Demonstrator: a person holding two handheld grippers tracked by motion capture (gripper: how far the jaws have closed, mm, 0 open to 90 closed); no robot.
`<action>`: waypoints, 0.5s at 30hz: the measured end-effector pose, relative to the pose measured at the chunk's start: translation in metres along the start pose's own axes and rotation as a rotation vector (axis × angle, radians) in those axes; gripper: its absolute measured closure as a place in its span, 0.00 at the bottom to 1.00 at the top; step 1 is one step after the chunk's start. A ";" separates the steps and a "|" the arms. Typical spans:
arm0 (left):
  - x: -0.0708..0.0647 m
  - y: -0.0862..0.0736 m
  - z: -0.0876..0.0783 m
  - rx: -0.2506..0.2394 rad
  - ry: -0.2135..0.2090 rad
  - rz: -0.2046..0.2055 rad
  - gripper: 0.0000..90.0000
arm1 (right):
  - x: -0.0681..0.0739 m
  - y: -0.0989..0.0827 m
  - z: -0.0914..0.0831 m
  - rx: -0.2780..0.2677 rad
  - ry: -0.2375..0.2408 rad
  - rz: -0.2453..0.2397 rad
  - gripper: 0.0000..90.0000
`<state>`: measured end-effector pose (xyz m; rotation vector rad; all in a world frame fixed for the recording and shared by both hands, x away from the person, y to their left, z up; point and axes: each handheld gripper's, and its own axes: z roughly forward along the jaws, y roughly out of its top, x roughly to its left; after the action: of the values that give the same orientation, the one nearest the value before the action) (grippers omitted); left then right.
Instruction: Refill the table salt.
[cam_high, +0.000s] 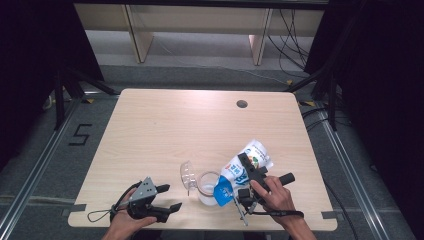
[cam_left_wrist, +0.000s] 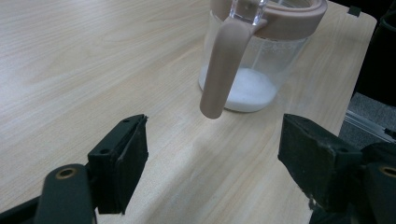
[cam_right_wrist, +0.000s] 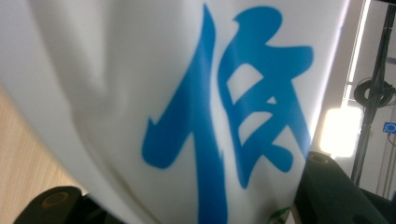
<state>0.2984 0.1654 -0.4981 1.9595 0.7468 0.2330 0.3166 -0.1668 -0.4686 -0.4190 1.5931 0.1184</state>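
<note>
- My left gripper (cam_high: 167, 197) rests at the table's (cam_high: 150, 130) near edge, jaws released, nothing between them.
- Its view shows white powder in the jug (cam_left_wrist: 261, 56).
- My right gripper (cam_high: 250, 172) grasps the bag (cam_high: 245, 167), tilted over the jug's mouth.
- Right gripper view: one large blue character on the bag; I can't read it.
</note>
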 end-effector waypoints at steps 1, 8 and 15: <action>0.000 0.000 0.000 0.000 0.000 -0.001 0.26 | 0.001 0.000 0.000 -0.008 -0.010 0.005 0.65; 0.000 0.000 0.000 0.001 0.000 0.001 0.26 | 0.001 0.000 0.000 0.006 0.014 0.010 0.65; 0.001 0.000 0.000 0.006 0.004 0.006 0.26 | 0.002 0.000 -0.001 0.019 0.006 0.012 0.66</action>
<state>0.2988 0.1661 -0.4981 1.9678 0.7450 0.2385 0.3153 -0.1672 -0.4710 -0.3949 1.6014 0.1111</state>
